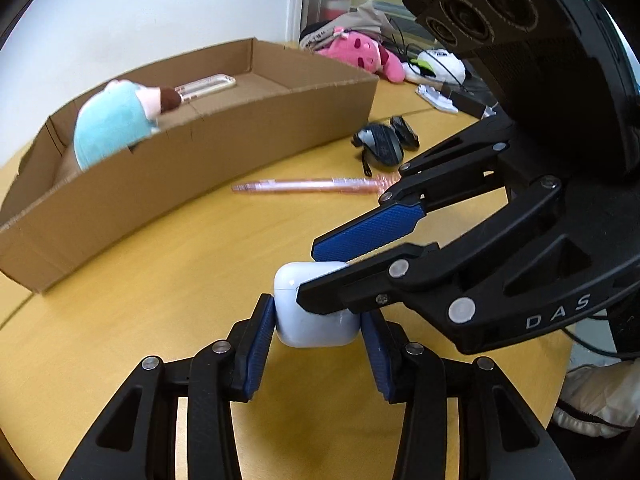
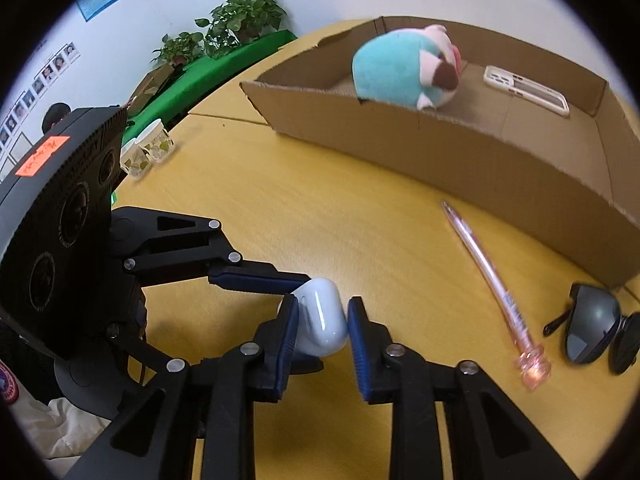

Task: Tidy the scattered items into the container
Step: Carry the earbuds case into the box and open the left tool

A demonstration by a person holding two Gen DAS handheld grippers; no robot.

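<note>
Both grippers meet at a white earbud case just above the yellow wooden tabletop, in front of the long cardboard box. The left gripper has its blue-padded jaws closed on the case, one pad against each side. The right gripper comes in from the other side; its jaws flank the same case, the left pad pressed against it and the right pad at its edge, so whether that pad truly touches cannot be told. In the left wrist view one black finger of the right gripper crosses over the top of the case. No earlier picture is given, so only this hold is seen. Inside the box lie a teal plush toy near one end and a clear phone case on the floor further along. Outside the box, on the tabletop, a pink transparent pen lies near the front wall, and folded dark sunglasses rest just beyond its cap end. Two patterned cups stand at the far edge.
</note>
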